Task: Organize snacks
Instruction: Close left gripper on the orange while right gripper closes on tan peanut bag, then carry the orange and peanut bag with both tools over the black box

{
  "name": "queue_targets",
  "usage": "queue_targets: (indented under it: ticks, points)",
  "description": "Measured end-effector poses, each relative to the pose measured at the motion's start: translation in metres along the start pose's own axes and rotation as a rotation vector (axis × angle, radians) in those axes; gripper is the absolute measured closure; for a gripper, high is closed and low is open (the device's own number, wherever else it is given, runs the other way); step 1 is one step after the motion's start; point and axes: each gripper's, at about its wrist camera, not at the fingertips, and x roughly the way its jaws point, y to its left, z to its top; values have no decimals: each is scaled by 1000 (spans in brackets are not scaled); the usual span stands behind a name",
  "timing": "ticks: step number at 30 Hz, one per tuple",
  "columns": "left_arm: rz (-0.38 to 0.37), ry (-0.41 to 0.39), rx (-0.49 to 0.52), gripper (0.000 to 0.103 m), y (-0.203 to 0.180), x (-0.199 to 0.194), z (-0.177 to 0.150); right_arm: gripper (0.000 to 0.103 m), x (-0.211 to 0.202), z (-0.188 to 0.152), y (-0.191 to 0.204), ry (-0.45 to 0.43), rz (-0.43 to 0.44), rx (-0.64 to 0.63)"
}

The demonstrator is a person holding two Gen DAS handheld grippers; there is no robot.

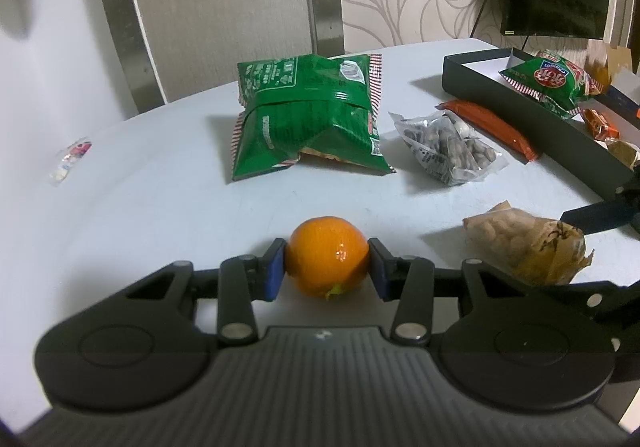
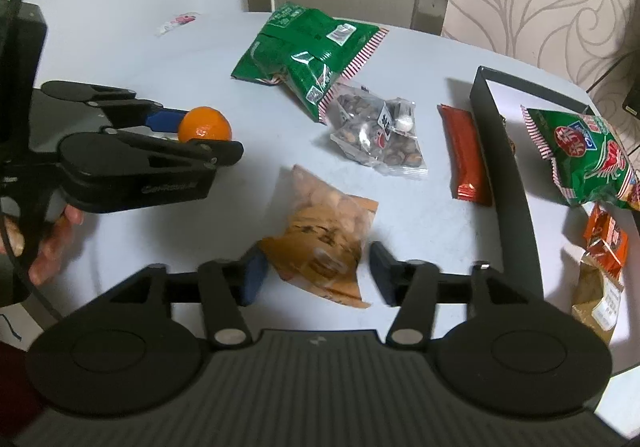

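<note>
While the left gripper [image 1: 327, 265] is clamped on the orange [image 1: 328, 256], the right gripper [image 2: 316, 271] straddles the nut bag [image 2: 324, 235], jaws apart.

With both at the lower middle of their own views, the bag lies on the bench [image 2: 400, 203] between pads that do not press it. To do this well, I would close on the bag's fuller body rather than its thin crinkled edge, then lift clear before swinging toward the box [image 2: 516, 183] at the right. The orange should stay squeezed gently so it does not roll out. The bag is blurred, so its print is unreadable; the box's right side is cut off, and its contents are only partly seen.
</note>
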Motion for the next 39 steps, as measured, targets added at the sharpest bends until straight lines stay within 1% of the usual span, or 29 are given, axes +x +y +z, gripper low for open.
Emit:
queue_targets:
  ticks: [2,4,9,11,12,14,15,18,20,27,33,39]
  points:
    - [-4,2,2,56,1,1,0,33,2,1,-2,3,4,18]
    - [-14,10,0,55,2,1,0,25,3,4,-6,-3,23,68]
    - [-28,18,1,55,3,2,0,24,6,8,-21,-4,75,219]
    - [-32,21,3,56,3,3,0,24,10,8,-23,2,85,240]
    - [-34,23,3,55,3,3,0,25,13,9,-21,6,81,224]
    - [-34,22,8,55,3,3,0,31,18,8,-16,13,71,182]
    - [-35,22,9,55,3,3,1,39,19,7,-13,2,59,156]
    - [-36,20,10,55,2,4,1,41,17,7,-13,-6,57,143]
    - [-35,18,10,55,2,5,2,44,15,6,-11,-7,53,122]
    - [-38,11,4,56,2,8,3,47,6,3,0,-20,43,46]
    - [-44,-1,0,57,4,7,2,47,-2,1,-4,-28,43,67]
    - [-29,-8,0,57,5,5,3,48,-11,0,-8,-47,53,90]
